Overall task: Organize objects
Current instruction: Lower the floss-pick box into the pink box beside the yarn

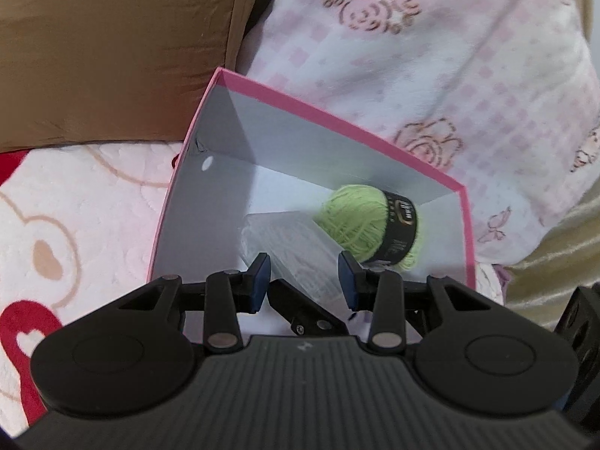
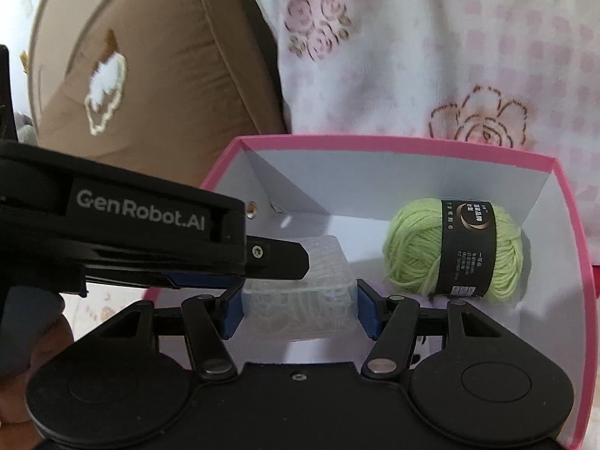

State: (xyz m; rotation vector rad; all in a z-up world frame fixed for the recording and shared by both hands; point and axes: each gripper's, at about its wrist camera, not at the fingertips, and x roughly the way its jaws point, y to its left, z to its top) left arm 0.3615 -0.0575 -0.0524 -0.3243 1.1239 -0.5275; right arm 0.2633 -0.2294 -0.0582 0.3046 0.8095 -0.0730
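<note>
Clear plastic case (image 2: pixel 300 292) sits clamped between my right gripper's (image 2: pixel 299 309) fingers inside the pink box (image 2: pixel 393 141); next, release. Left gripper (image 1: pixel 304 281) gapes, empty.

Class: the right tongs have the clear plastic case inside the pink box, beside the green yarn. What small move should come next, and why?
Probably open the right tongs and release the clear plastic case. It already looks low inside the pink box, apart from the green yarn, though whether it touches the floor is unclear. The left tongs are open, holding nothing.
</note>
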